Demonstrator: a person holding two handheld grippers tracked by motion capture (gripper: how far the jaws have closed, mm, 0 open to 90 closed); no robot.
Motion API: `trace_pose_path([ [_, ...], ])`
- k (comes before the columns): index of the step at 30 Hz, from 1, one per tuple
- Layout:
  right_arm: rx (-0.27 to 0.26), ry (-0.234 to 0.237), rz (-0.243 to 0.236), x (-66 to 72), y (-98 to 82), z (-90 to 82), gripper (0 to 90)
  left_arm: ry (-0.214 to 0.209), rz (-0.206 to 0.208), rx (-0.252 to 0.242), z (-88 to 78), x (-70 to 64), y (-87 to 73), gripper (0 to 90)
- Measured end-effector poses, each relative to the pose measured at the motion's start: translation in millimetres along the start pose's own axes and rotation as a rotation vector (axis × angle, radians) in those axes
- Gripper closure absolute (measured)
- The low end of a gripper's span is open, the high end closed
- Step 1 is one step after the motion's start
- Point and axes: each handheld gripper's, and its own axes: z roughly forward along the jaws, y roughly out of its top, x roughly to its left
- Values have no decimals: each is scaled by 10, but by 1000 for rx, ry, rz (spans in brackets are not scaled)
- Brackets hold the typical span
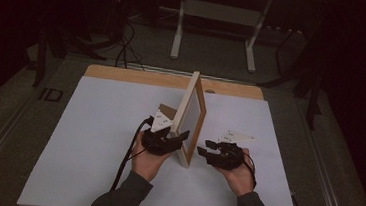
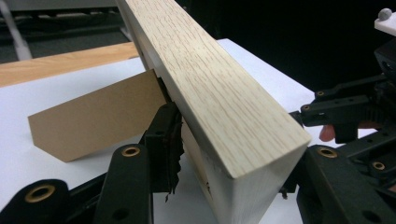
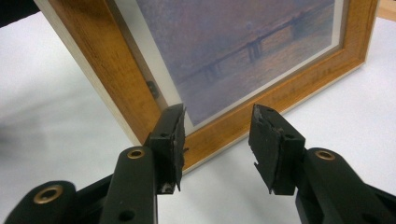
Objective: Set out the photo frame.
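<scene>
On the white tabletop (image 1: 92, 140), my left tool (image 1: 174, 138) clasps the upright picture frame (image 1: 193, 115); my right tool (image 1: 209, 149) waits unclenched beside it

A picture frame (image 1: 193, 118) stands upright on edge at the middle of the table (image 1: 92, 140), its length running from 6 o'clock to 12 o'clock. At its 9 o'clock side the easel stand (image 2: 95, 119) leans out from the frame's back and rests on the table, and the left gripper (image 1: 175, 138) sits at the frame's 7 o'clock, its 2 jaws straddling the frame's near end, 1 on each face. The right gripper (image 1: 208, 151) lies at the frame's 4 o'clock, just beside the frame's picture side and apart from it.
</scene>
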Motion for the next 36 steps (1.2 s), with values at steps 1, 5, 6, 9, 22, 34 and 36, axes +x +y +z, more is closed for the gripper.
trace_pose_path([
  [1,0,0,-2,4,0,1,550,0,-5,-2,1,0,-3,550],
  [5,-3,0,2,-3,0,-3,551,11,-20,-2,1,-14,-3,562],
  [6,-4,0,1,-7,-2,-4,551,14,-22,-1,1,-16,-3,566],
  [9,-5,-1,0,-15,-3,-7,551,23,-30,-3,2,-23,-4,574],
  [22,-6,-4,5,-26,-8,-13,548,44,-75,-5,-40,82,-2,666],
  [34,-10,-6,10,-43,-9,-25,547,-12,-110,11,-58,231,23,680],
  [36,-11,-7,11,-48,-9,-30,547,-21,-115,14,-65,260,25,683],
])
